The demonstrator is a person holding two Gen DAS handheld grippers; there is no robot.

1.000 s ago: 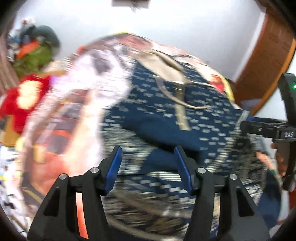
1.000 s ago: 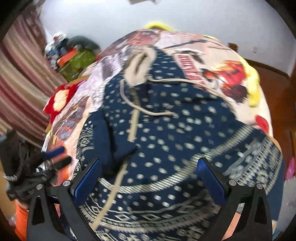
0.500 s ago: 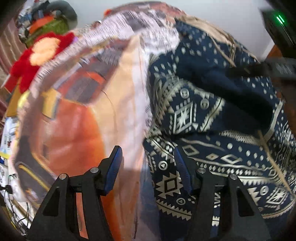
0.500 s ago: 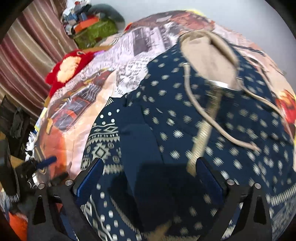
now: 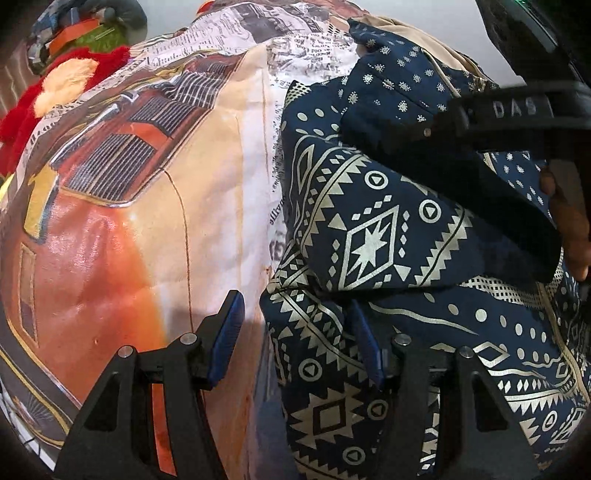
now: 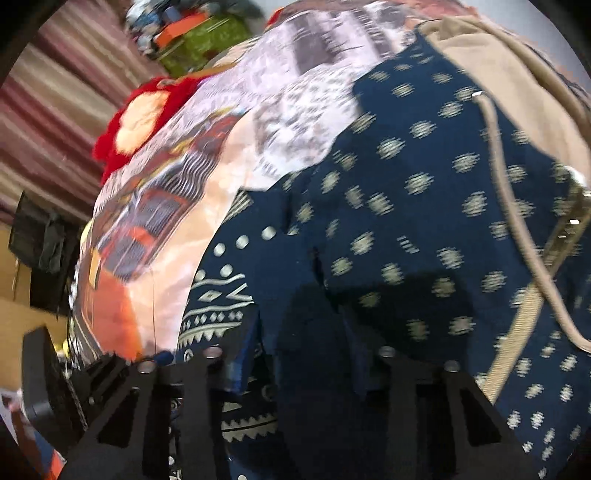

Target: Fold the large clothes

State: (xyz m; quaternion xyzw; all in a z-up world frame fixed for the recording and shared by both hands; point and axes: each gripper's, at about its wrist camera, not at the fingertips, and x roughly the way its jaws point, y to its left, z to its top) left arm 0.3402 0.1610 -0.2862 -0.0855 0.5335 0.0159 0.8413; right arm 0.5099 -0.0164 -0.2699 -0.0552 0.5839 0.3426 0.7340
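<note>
A navy hoodie (image 5: pixel 388 229) with cream geometric print lies on a printed bedsheet (image 5: pixel 129 184); its beige hood lining (image 6: pixel 498 74) and drawcord (image 6: pixel 517 221) show in the right wrist view. My left gripper (image 5: pixel 299 339) stands open over the hoodie's left hem edge. One pad (image 5: pixel 364 343) rests on the fabric and the other sits over the sheet. My right gripper (image 6: pixel 303 358) is closing, with the folded dark sleeve (image 6: pixel 332 314) bunched between its fingers and covering the pads. In the left wrist view the right gripper's black body (image 5: pixel 517 107) and a hand (image 5: pixel 569 214) sit over the sleeve.
A red plush toy (image 6: pixel 136 118) lies at the bed's far left edge. Behind it is a pile of green and orange things (image 6: pixel 199 33). A striped curtain (image 6: pixel 48 110) hangs on the left, with dark equipment (image 6: pixel 40 240) below it.
Both grippers dropped toward the hoodie's left side. The left one settled at the hem edge. The right one went from wide open over the body to closing around the folded sleeve.
</note>
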